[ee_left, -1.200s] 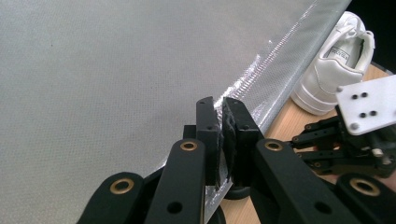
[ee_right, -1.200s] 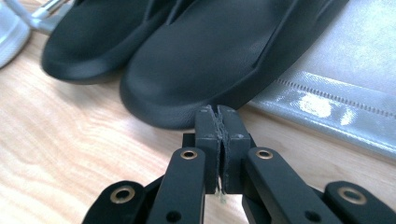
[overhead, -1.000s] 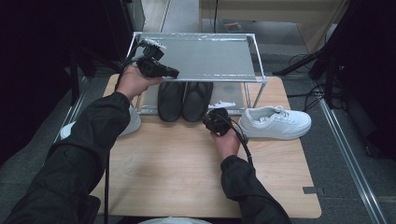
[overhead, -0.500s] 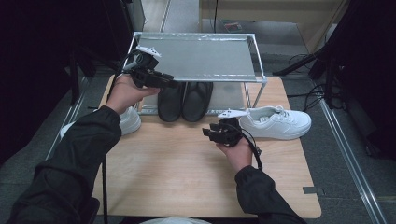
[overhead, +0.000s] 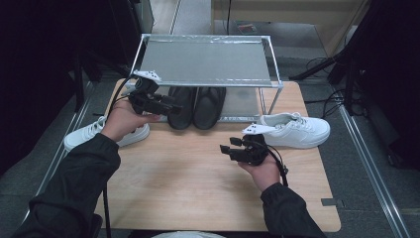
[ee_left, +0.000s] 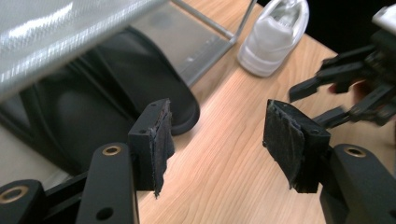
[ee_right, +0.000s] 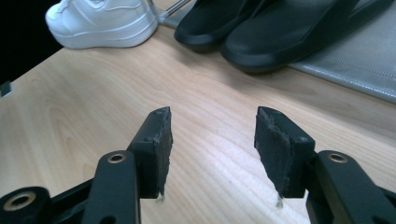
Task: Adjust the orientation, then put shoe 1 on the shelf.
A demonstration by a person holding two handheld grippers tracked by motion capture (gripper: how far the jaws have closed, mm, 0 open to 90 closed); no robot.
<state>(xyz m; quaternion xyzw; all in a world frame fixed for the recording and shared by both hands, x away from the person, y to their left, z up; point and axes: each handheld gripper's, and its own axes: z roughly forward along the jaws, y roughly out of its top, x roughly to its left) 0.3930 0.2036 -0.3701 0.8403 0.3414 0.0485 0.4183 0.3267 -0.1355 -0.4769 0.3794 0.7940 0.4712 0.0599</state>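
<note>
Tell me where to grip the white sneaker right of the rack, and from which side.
Grip the white sneaker at its ankle collar, coming from above, one jaw inside the opening. It stands upright on its sole, toe pointing right, collar toward the right gripper, whose jaws stand open and empty.

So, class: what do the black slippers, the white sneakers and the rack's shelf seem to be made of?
Black slippers: probably moulded foam or rubber, matte, smooth and seamless. White sneakers: likely leather or a synthetic, faint sheen, stitched panels, laces. Rack's shelf: metal, silvery tube frame around fine grey mesh that glints.
</note>
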